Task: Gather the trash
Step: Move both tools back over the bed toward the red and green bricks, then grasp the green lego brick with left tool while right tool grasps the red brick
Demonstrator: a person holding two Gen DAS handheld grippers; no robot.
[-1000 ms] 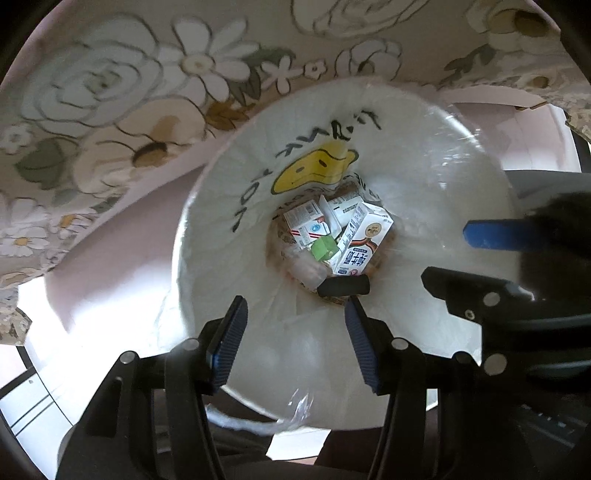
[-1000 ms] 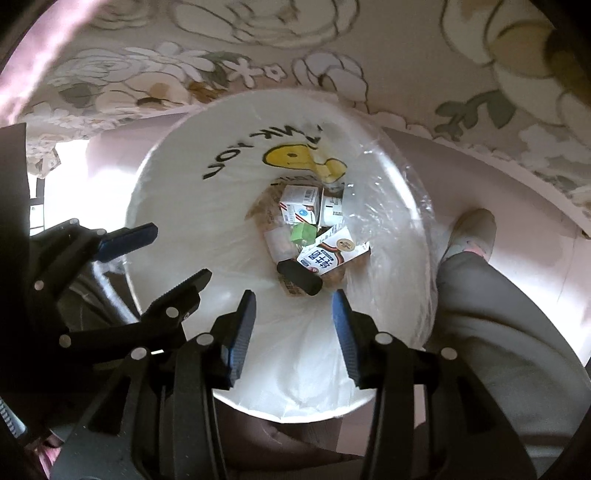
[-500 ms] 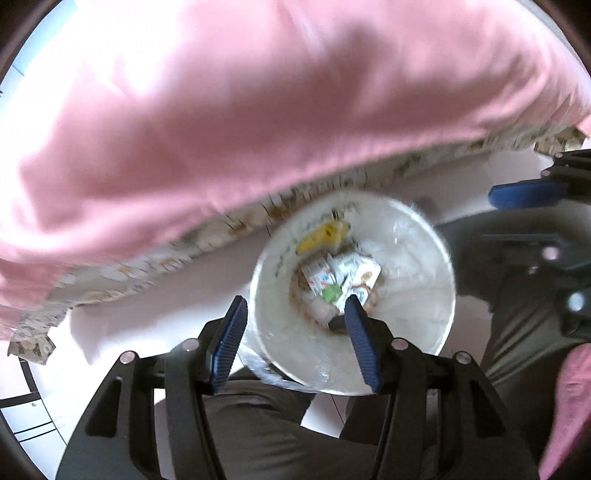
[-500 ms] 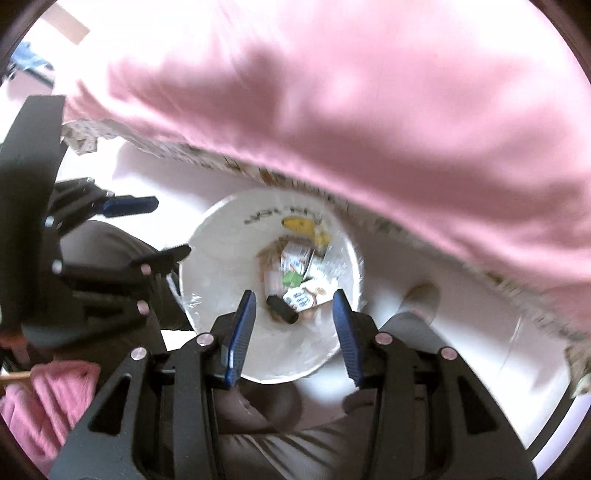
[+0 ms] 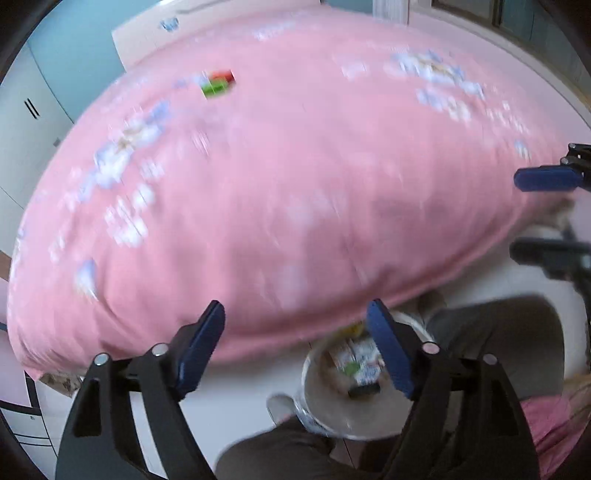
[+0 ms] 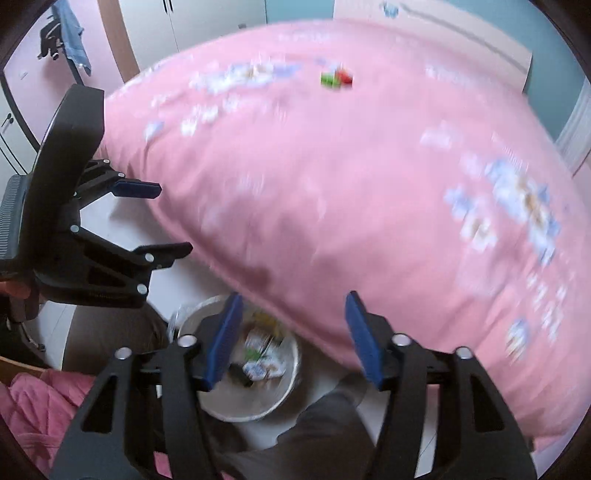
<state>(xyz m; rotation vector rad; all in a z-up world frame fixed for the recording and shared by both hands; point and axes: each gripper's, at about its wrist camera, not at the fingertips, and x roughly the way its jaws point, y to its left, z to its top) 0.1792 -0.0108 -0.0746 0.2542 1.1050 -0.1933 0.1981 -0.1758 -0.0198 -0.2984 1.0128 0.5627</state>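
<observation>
A white bag-lined trash bin (image 5: 332,417) stands on the floor by the bed, with several cartons (image 5: 364,363) in it. It also shows low in the right wrist view as the bin (image 6: 258,413). My left gripper (image 5: 294,306) hangs high above it, jaws opening, nothing between them. My right gripper (image 6: 293,296) is also raised, jaws opening and empty. Each gripper shows in the other's view: the right gripper (image 5: 532,216) and the left gripper (image 6: 162,219). A small green-and-red item (image 5: 218,83) lies far off on the pink duvet (image 5: 295,184); it is blurred (image 6: 335,78).
The pink flowered bed (image 6: 332,184) fills most of both views. A person's dark trouser legs (image 5: 498,339) and a shoe (image 5: 280,404) flank the bin. A pink garment (image 6: 48,406) lies at lower left. Wardrobe doors (image 6: 207,22) stand behind the bed.
Both grippers have risen from just above the bin and tilted up, so the bed top came into view. Both pairs of jaws stand wider than before.
</observation>
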